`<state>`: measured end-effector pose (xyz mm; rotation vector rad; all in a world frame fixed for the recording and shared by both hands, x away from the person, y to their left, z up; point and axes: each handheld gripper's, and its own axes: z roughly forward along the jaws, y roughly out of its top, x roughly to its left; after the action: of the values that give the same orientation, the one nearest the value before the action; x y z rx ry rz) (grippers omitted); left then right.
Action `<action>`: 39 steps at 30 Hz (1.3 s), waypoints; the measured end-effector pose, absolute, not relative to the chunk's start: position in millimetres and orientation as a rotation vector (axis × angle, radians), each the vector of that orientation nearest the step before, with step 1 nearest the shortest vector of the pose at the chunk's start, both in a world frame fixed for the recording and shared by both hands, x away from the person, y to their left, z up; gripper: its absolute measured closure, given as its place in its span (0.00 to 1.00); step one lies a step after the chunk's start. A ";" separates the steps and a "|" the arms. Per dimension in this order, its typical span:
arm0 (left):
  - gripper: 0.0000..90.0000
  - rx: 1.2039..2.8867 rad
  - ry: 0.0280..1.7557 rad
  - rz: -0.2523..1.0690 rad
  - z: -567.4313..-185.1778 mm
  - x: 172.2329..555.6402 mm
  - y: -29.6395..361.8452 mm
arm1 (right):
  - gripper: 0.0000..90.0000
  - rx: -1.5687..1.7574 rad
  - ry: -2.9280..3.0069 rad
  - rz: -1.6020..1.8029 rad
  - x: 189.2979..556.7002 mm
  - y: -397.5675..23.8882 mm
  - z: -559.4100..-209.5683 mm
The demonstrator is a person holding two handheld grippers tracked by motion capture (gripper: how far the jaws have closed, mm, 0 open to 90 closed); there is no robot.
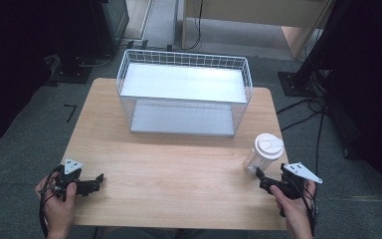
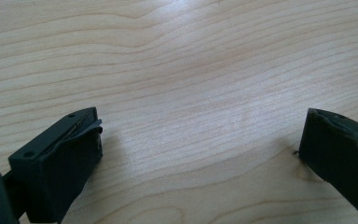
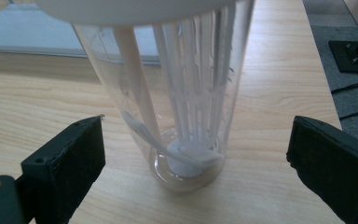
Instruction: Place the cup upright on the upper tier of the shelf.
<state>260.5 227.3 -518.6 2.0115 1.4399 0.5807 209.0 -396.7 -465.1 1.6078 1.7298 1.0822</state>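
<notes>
Right gripper [image 3: 196, 154]: fingers [image 3: 65, 163] spread wide, nothing held. Directly ahead, between them but untouched, a clear plastic tumbler with white lid [image 1: 264, 153] is seen upright near the desk's [image 1: 179, 164] right edge. Left gripper [image 1: 97, 182]: fingers wide, empty, at the near-left corner, well apart.

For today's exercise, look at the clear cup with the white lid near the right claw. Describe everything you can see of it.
The cup is a tall tumbler of clear plastic with a round white lid. Inside stand a pale straw and a white ribbed insert reaching down to a white disc at the bottom. It stands upright on the wooden table, near the right edge, in front of the wire basket. The right claw faces it with open jaws either side, not touching.
</notes>
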 end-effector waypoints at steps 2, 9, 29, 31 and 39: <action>0.00 2.016 1.439 0.580 -518.4 260.5 227.6 | 0.05 1.605 1.731 1.083 210.6 -395.3 -464.1; 0.00 2.013 1.439 0.581 -518.6 260.5 227.4 | 0.05 1.581 1.722 1.107 222.4 -385.5 -456.1; 0.00 2.013 1.437 0.581 -518.7 261.1 227.3 | 0.16 1.561 1.532 1.144 245.3 -369.1 -458.8; 0.00 2.013 1.437 0.580 -518.7 261.1 227.3 | 0.16 1.545 1.534 1.138 245.5 -367.9 -458.8; 0.00 2.013 1.436 0.580 -518.6 261.1 227.3 | 0.17 1.507 1.525 1.193 243.6 -360.7 -453.7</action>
<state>261.1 227.3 -518.6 2.0133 1.4364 0.5799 243.6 -360.7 -453.7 1.5069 1.5253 1.1933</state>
